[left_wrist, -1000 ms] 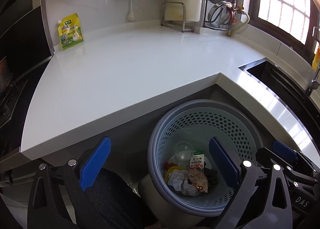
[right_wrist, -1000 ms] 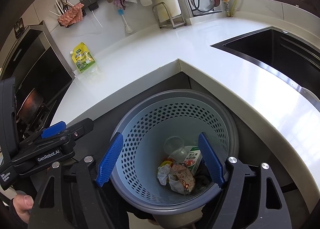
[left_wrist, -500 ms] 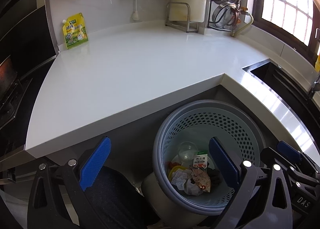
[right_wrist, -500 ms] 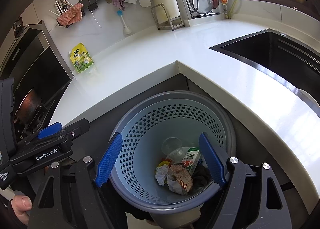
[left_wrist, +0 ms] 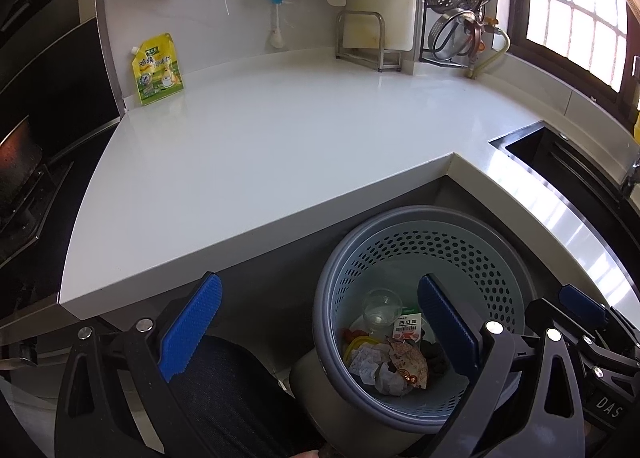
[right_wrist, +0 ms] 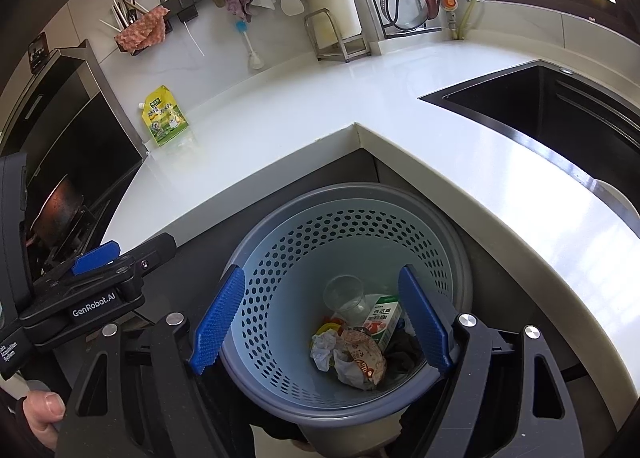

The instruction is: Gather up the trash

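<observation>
Nearest the cameras, the left hand-held gripper (left_wrist: 318, 332) and the right hand-held gripper (right_wrist: 322, 320) both hang with their blue pads spread wide apart and nothing between them, the right one directly over the perforated blue waste basket (right_wrist: 288, 258), the left one just off the basket's left side above what looks like a dark seat, though that part of the view is too dim to be sure. A thumb (right_wrist: 42, 408) of the person shows at the lower left edge of the right wrist view, under the left tool's handle. Down in the bottom of the basket lies the trash: a clear plastic cup (right_wrist: 344, 294), a small drink carton (right_wrist: 383, 318), crumpled white paper (right_wrist: 323, 350), a brown snack wrapper (right_wrist: 366, 356) and a bit of yellow and red plastic. The basket stands on the floor in the inner corner of an L-shaped white bench (left_wrist: 260, 162), whose glossy top runs behind it on both sides. Beyond the basket to the right a black sink (right_wrist: 552, 114) is sunk into the bench; to the left a dark stove holds a pan (right_wrist: 56, 214). Far behind the basket, a yellow refill pouch (left_wrist: 157, 68) leans against the wall, and further along stand a metal rack (left_wrist: 366, 40) with a cutting board, a hanging rail with cloths and utensils, a steamer basket, and a bright window (left_wrist: 576, 6).
</observation>
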The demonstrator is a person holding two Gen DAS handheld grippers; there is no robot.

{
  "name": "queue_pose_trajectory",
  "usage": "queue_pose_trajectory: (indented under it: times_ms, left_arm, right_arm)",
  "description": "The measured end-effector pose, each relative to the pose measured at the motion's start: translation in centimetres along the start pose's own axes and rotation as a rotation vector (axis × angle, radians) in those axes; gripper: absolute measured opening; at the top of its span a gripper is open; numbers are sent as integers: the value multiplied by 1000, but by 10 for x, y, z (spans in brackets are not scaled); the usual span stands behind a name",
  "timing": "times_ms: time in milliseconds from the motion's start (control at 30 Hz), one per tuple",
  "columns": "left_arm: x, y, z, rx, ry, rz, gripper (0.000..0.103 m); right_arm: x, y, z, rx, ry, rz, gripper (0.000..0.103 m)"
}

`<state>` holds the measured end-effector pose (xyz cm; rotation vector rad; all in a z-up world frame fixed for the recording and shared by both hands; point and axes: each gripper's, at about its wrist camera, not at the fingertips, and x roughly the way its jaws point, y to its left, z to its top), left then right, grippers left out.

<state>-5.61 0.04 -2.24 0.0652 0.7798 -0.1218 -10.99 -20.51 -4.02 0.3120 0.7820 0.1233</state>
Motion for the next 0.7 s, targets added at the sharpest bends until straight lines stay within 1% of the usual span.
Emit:
queue_pose_trajectory:
  times_ms: [700]
  left_arm:
    - [6, 1, -2, -3, 28, -7, 97]
  right_arm:
    - [2, -2, 0, 11, 3, 5, 76]
